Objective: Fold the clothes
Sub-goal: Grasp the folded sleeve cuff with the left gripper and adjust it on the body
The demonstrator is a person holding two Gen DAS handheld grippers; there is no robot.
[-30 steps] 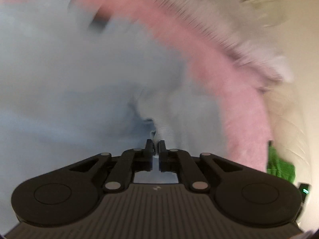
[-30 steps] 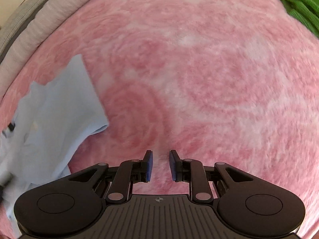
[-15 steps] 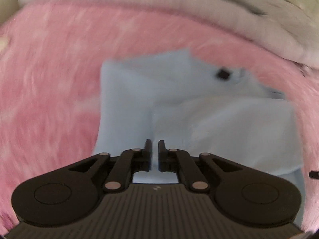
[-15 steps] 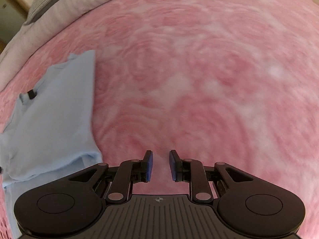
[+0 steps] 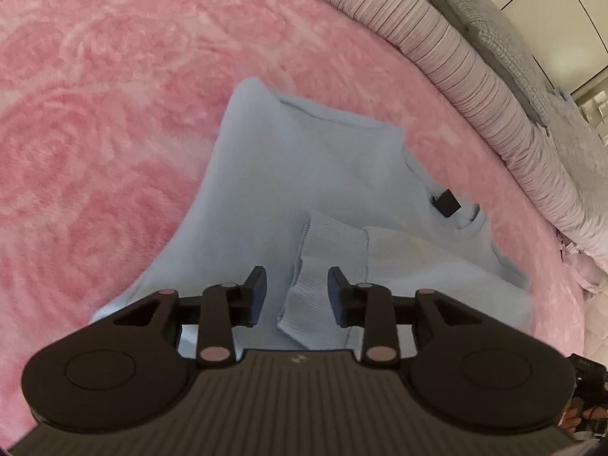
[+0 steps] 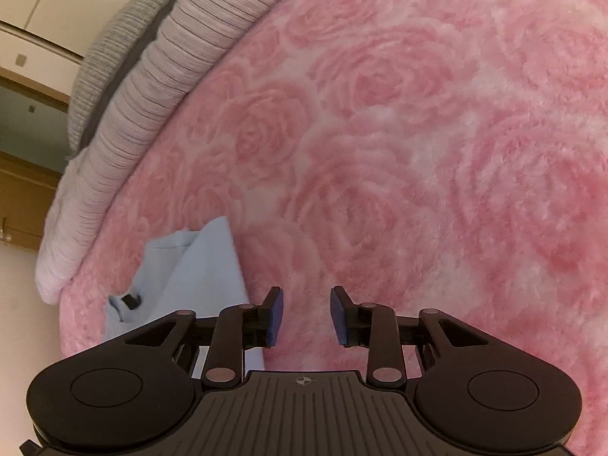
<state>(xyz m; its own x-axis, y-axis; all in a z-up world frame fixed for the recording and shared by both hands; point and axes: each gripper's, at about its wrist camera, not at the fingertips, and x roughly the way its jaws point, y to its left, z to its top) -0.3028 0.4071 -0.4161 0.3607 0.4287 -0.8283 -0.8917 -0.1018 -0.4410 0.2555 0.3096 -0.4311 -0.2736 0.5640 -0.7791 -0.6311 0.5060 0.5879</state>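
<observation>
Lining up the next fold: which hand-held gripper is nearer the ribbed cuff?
Left. The left hand-held gripper is opening right over the ribbed cuff; the right hand-held gripper is over pink blanket beside the sweater.

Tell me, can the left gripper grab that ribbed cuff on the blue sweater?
Probably yes. The left gripper has its jaws opening with the cuff lying right between them, and nothing covers it on the sweater.
</observation>
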